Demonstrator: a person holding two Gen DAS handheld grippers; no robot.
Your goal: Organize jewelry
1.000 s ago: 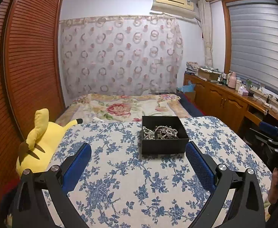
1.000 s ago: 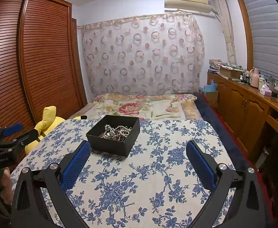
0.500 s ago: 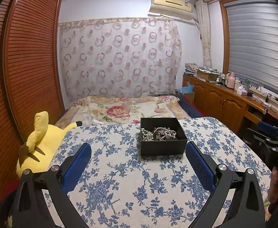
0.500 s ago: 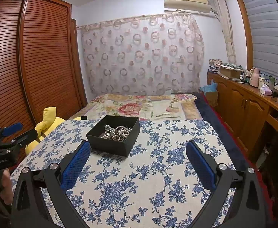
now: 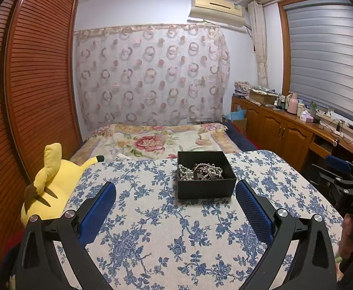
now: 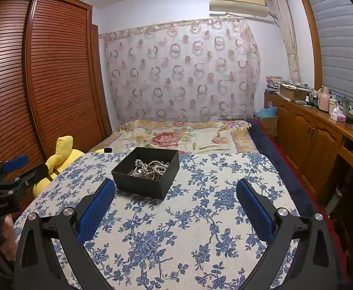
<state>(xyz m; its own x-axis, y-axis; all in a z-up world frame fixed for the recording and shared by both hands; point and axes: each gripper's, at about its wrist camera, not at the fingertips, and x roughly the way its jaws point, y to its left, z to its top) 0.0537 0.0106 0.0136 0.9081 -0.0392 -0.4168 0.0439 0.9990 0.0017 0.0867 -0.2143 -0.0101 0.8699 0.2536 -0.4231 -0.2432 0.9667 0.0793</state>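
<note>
A table draped in a cream cloth printed with blue flowers (image 5: 176, 232) fills the foreground; a black open-topped box (image 5: 205, 174) stands on it toward the far edge, and inside lies a tangle of pearl strands and darker jewelry (image 5: 200, 172). The left gripper (image 5: 176, 193) hangs above the cloth with its blue-padded fingers spread wide and nothing between them; the box sits just beyond its right finger. The right gripper (image 6: 175, 189) is likewise spread wide and empty, with the box beyond its left finger and the rest of the cloth bare ahead of it; in the left wrist view the right gripper shows at the table's right edge with a hand (image 5: 349, 236) under it.

Beyond the table lies a bed with a floral blanket (image 5: 157, 140); a yellow plush toy (image 5: 53, 183) leans at the table's left edge, between the cloth and a louvred wooden wardrobe (image 5: 31, 96) that covers the left wall. A sheer curtain patterned with rings (image 5: 152, 75) hangs across the back wall; an air conditioner (image 5: 216, 9) is mounted above it near the ceiling. Along the right wall runs a wooden cabinet (image 5: 282, 130) whose top is crowded with bottles, boxes and cables; above it a window is covered by a grey blind (image 5: 328, 55); a pale drape hangs tied in the corner beside it.
</note>
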